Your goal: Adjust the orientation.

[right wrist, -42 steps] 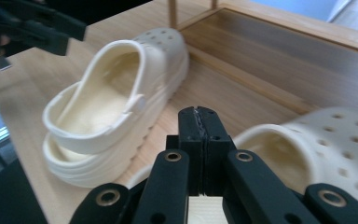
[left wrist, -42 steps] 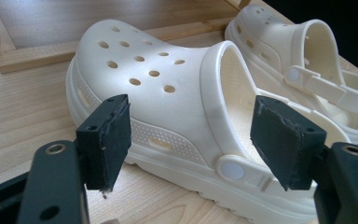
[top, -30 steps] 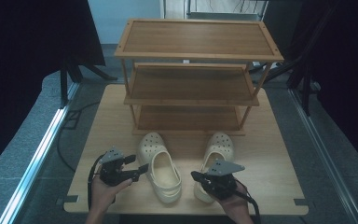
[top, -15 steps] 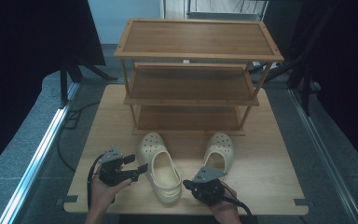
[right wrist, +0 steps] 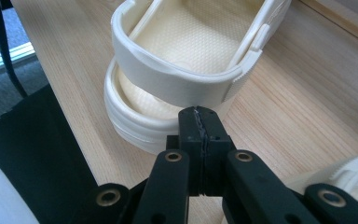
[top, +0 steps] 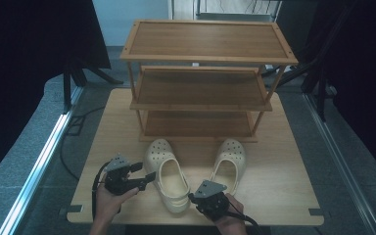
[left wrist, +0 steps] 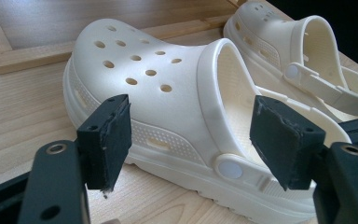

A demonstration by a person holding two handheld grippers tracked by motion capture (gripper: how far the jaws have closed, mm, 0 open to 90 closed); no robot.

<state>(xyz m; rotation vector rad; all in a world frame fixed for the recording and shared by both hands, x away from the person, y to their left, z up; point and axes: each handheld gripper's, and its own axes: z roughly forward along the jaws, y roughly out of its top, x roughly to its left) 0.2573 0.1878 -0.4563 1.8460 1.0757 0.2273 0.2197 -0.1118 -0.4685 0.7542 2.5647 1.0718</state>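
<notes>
Table with shoe rack (top: pixel 208 88), two clogs in front.
Right gripper (top: pixel 210 198) moved from right clog (top: pixel 229 164) to left clog's (top: pixel 169 178) heel, jaws shut, empty; left gripper (left wrist: pixel 191 140) wide open beside it — regrasp likely.

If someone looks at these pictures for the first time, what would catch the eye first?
Probably the two cream clogs, the left clog and the right clog, lying side by side on the table before a three-tier wooden rack. Next, the left gripper with open jaws beside the left clog, and the right gripper, shut, at the right clog's heel.
</notes>
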